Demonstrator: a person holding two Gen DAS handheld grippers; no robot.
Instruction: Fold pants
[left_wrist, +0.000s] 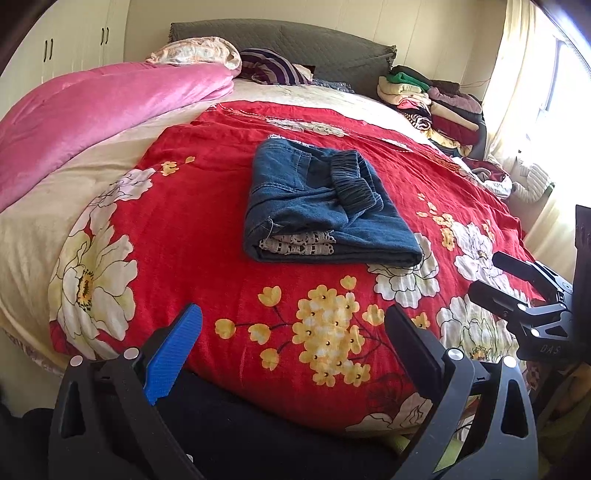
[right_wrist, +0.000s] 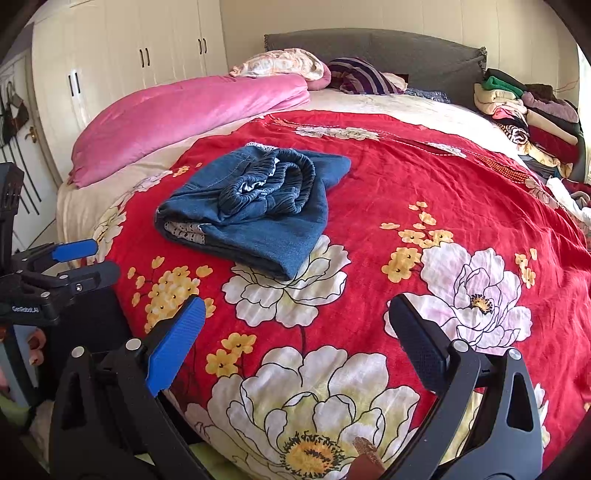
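Blue denim pants (left_wrist: 325, 206) lie folded into a compact bundle on the red floral bedspread (left_wrist: 221, 266), elastic waistband on top, white lace trim at the near edge. They also show in the right wrist view (right_wrist: 255, 210), up and left of centre. My left gripper (left_wrist: 291, 325) is open and empty, held back at the near edge of the bed, well short of the pants. My right gripper (right_wrist: 295, 321) is open and empty, also near the bed's front edge. It shows in the left wrist view at the right (left_wrist: 484, 273). The left gripper shows at the left of the right wrist view (right_wrist: 99, 258).
A pink quilt (left_wrist: 92, 114) lies rolled along the bed's left side. Pillows (left_wrist: 273, 66) rest against the grey headboard. Stacked folded clothes (left_wrist: 432, 107) sit at the far right corner near a curtained window. White wardrobes (right_wrist: 129, 62) stand to the left.
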